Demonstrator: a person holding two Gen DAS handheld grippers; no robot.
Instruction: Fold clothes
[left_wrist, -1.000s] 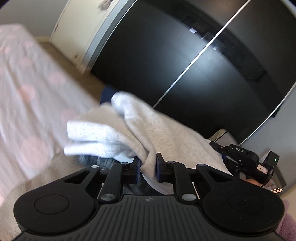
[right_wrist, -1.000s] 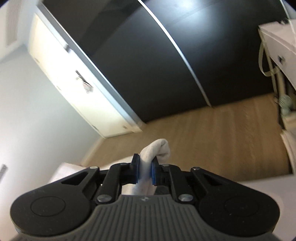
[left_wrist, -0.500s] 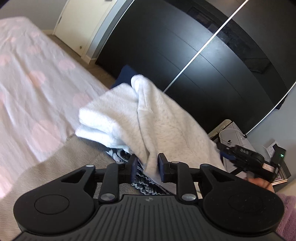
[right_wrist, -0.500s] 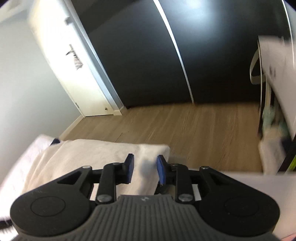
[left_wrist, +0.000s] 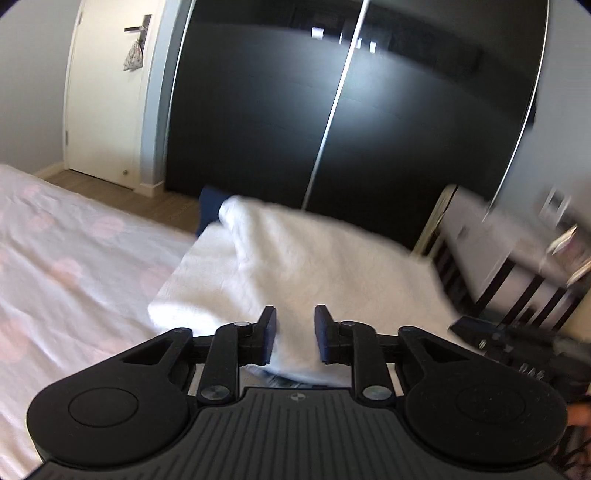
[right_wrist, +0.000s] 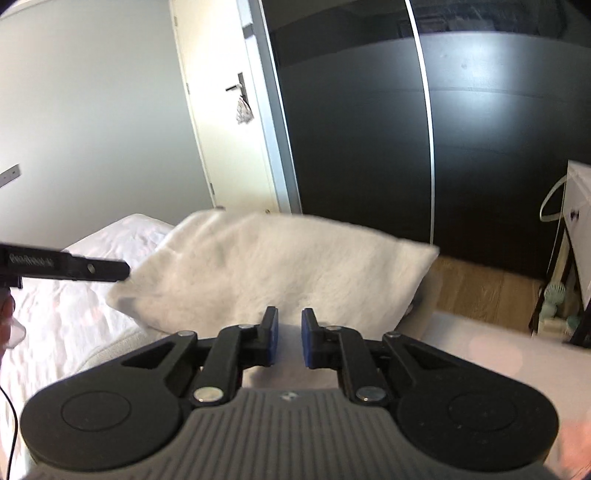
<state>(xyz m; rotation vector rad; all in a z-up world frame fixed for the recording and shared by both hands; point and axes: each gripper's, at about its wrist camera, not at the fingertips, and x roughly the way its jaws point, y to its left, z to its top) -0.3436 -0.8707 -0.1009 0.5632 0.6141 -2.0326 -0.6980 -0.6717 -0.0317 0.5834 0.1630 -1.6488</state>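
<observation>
White garment (left_wrist: 303, 266) now flat on pink-spotted bed (left_wrist: 74, 266); both fingers just closing, empty; black wardrobe (left_wrist: 332, 110) beyond.

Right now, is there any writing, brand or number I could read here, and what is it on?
White lettering along the side of the left gripper: too blurred to read.
Pale marks on the right gripper: too blurred to read.
Nothing else carries legible text.

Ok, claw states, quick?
Left claw: open, just closing; white garment between, unpinched.
Right claw: narrow, just closing; grip on garment cannot be told.
</observation>
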